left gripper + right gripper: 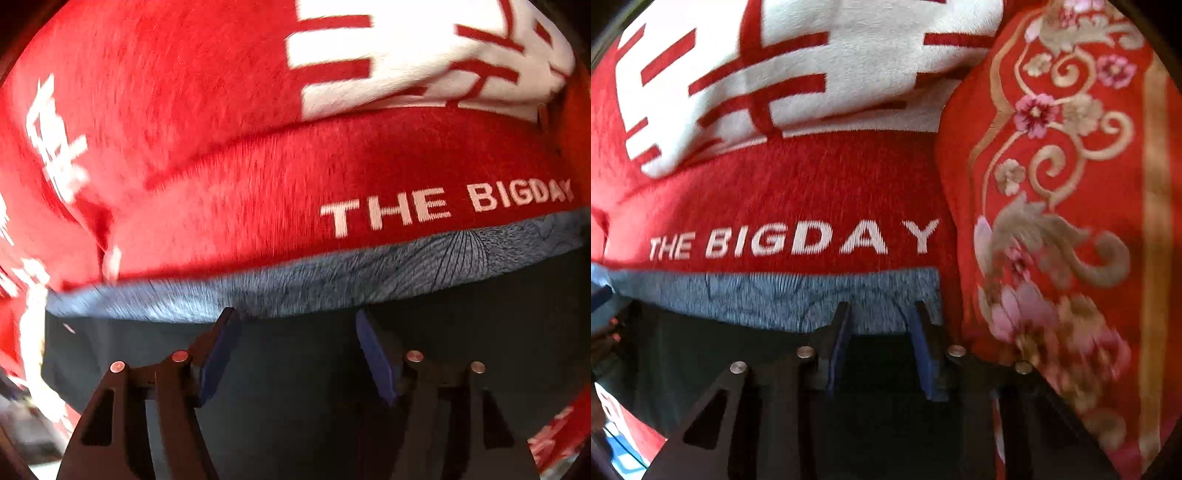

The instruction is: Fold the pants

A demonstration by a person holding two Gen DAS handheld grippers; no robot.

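Observation:
The dark pants [303,376] lie flat on a red blanket, with a blue-grey patterned band [332,280] along their far edge. My left gripper [295,321] is open, fingers wide apart just above the dark fabric, tips at the band's near edge. In the right wrist view the same pants [713,354] and band [768,295] show. My right gripper [881,314] is open with a narrower gap, tips over the band near its right end. Neither gripper holds cloth.
A red plush blanket [184,147] with white characters and "THE BIGDAY" lettering [794,240] lies under and beyond the pants. A red embroidered floral cushion [1071,184] stands close on the right of my right gripper.

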